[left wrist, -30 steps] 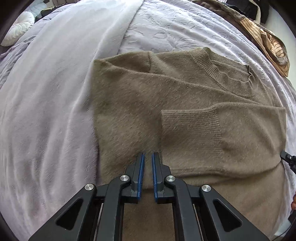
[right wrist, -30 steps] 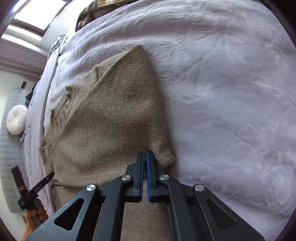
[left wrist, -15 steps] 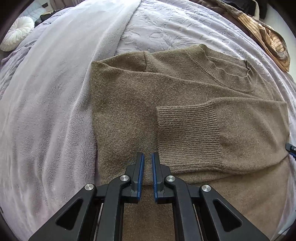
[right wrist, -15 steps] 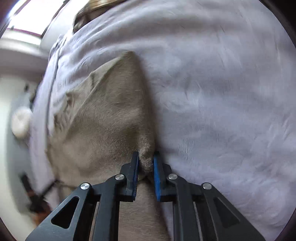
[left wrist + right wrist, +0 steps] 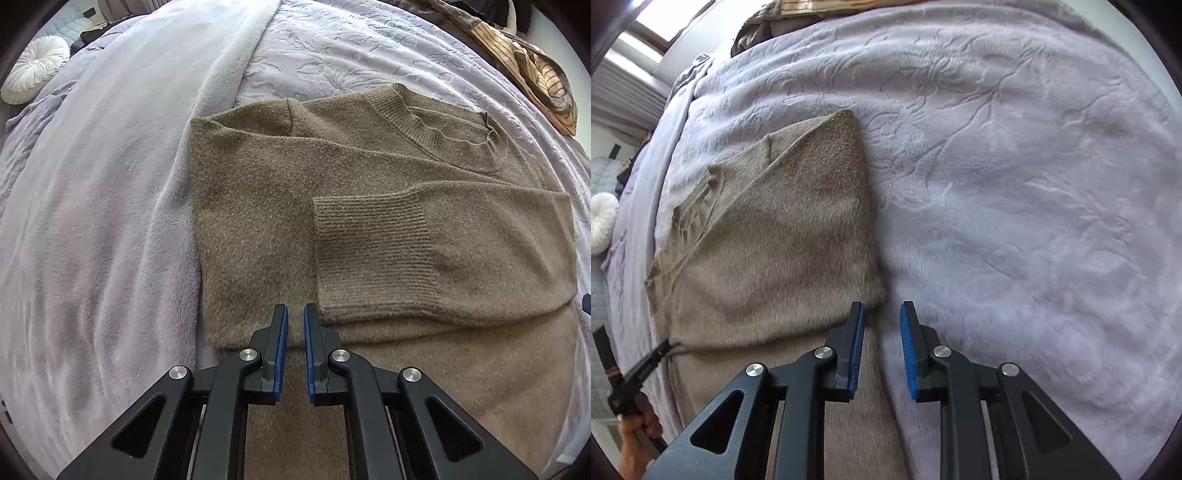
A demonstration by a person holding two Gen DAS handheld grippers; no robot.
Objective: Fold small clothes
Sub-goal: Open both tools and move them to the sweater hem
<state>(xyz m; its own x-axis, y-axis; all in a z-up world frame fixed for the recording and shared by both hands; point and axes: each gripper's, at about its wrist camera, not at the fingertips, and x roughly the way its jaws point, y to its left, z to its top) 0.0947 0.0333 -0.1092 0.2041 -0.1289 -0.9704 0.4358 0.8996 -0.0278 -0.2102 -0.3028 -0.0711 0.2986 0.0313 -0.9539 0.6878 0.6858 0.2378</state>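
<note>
Sweater (image 5: 369,229) lies folded on bedspread (image 5: 1015,184); right tongs (image 5: 882,314) just opened, empty.

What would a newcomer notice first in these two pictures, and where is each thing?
The eye falls first on the brown sweater, lying partly folded in the middle of the lilac blanket, with one ribbed cuff laid across its front. Next come the two black grippers at the bottom edges: the left gripper nearly closed over the sweater, the right gripper, whose jaws have just been opening, empty at the sweater's edge.
</note>
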